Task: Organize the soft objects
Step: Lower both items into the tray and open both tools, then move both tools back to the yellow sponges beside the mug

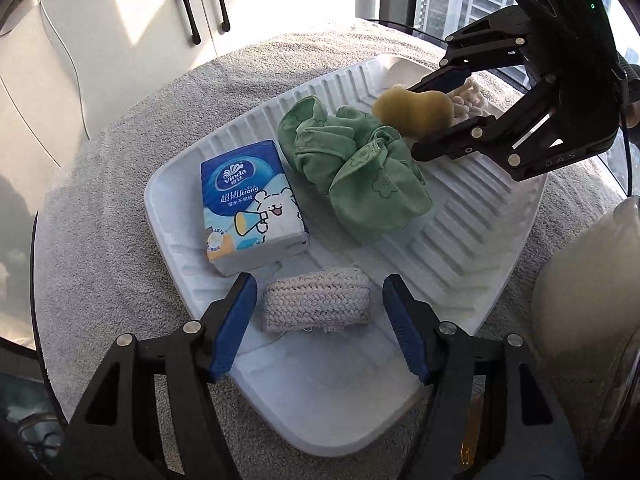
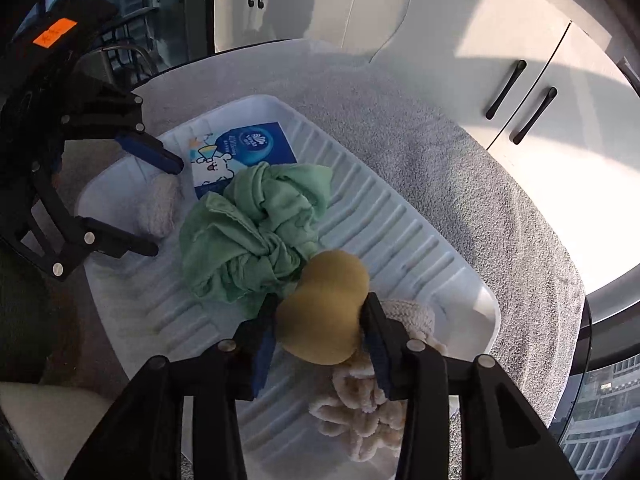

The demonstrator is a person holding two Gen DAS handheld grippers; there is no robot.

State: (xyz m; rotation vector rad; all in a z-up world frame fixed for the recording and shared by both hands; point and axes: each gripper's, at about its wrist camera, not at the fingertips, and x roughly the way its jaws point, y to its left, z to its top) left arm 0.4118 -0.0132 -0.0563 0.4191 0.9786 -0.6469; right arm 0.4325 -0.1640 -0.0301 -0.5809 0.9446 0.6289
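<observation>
A white ridged tray (image 1: 472, 216) lies on a grey towel-covered round table. In it are a blue Vinda tissue pack (image 1: 250, 204), a crumpled green cloth (image 1: 360, 164) and a rolled white braided rope (image 1: 316, 304). My left gripper (image 1: 320, 316) is open, its blue pads either side of the rope roll without touching it. My right gripper (image 2: 320, 328) is shut on a yellow gourd-shaped sponge (image 2: 324, 308), held just above a cream chenille cloth (image 2: 360, 412) at the tray's end. In the left wrist view the right gripper (image 1: 414, 120) and sponge (image 1: 412, 110) are beyond the green cloth.
White cabinets with black handles (image 1: 204, 12) stand behind the table. A cream cushion (image 1: 584, 280) sits at the right edge of the left wrist view. Windows with a railing (image 2: 128, 52) border the table. The tray (image 2: 404, 224) fills most of the tabletop.
</observation>
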